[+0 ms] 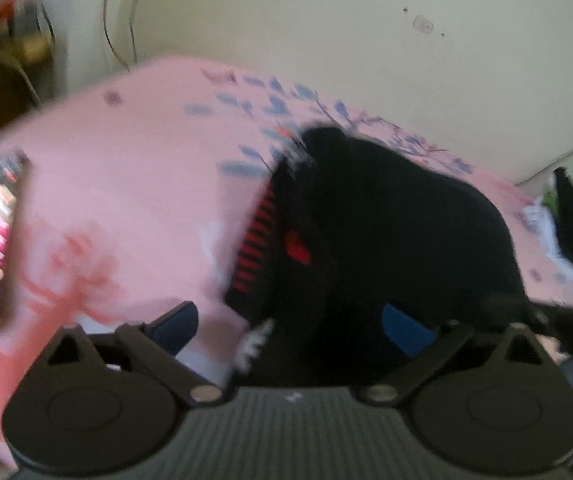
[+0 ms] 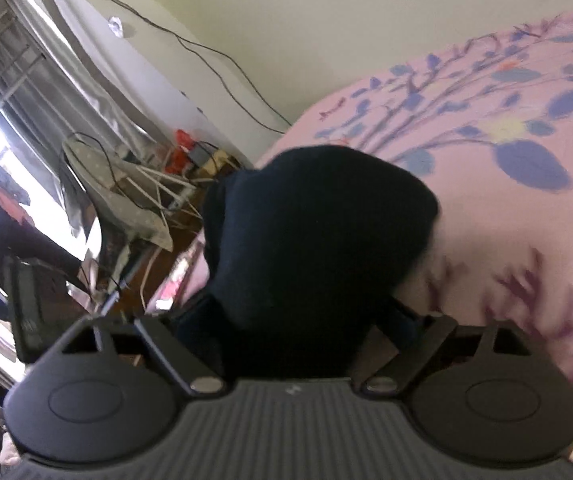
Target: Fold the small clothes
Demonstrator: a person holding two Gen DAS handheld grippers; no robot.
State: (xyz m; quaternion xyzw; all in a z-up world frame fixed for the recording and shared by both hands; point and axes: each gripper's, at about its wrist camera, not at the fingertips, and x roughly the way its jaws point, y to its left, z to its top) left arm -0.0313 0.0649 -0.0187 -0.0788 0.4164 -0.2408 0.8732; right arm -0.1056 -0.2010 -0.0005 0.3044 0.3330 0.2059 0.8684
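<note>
Both hand-held grippers were tilted down toward the bed (image 1: pixel 126 184), which had a pink sheet with blue leaf prints on it. The dark garment (image 1: pixel 386 232) lay bunched on the sheet, black with a red-striped band along 1 edge and a small red patch.

The left hand-held gripper (image 1: pixel 290 324) had its jaws spread wide apart, 1 blue pad (image 1: pixel 406 330) against the near edge of the cloth and the other off to the side over bare sheet, so nothing was clamped. Everything in that view was smeared with blur.

The right hand-held gripper (image 2: pixel 298 320) was rolled over to 1 side, the room looking slanted from it. Its jaws also stood apart, with the garment (image 2: pixel 318 224) heaped between them and covering the tips, so I couldn't tell if the pads touched it.

Past the bed edge stood an ironing board (image 2: pixel 118 196) by the window (image 2: pixel 2 92).
</note>
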